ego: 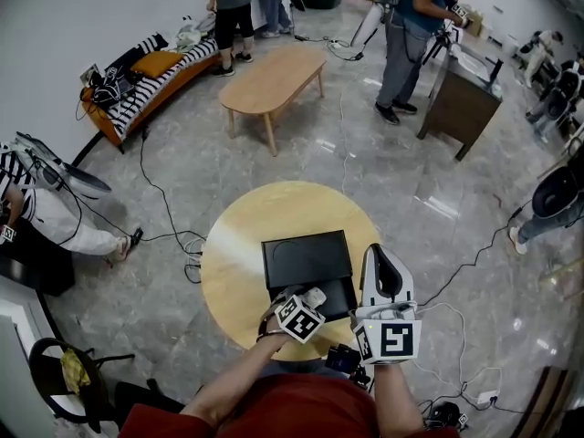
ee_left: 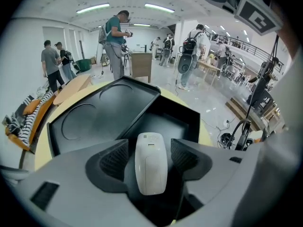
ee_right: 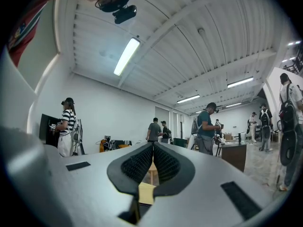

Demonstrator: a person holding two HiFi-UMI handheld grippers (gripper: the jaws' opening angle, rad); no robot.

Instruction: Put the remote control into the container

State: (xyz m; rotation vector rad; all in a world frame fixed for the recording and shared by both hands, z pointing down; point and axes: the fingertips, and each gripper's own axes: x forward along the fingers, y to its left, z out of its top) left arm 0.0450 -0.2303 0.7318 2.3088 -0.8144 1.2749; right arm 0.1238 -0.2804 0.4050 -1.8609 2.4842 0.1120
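A white remote control [ee_left: 150, 164] sits between the jaws of my left gripper [ee_left: 149, 151], which is shut on it. In the head view the remote [ego: 314, 296] shows just past the left gripper [ego: 307, 303], at the near edge of the black container [ego: 305, 256]. The container lies on the round wooden table [ego: 235, 261]. Its open compartment [ee_left: 165, 126] lies right in front of the remote, with the flat lid part [ee_left: 94, 112] to the left. My right gripper [ego: 380, 252] is shut with nothing in it, held beside the container's right edge and aimed out into the room [ee_right: 152, 161].
An oval wooden coffee table [ego: 274, 78] stands farther off, with a striped sofa [ego: 151, 76] to the left and a dark cabinet [ego: 461, 99] to the right. Several people stand around the room. Cables [ego: 160, 203] trail over the floor.
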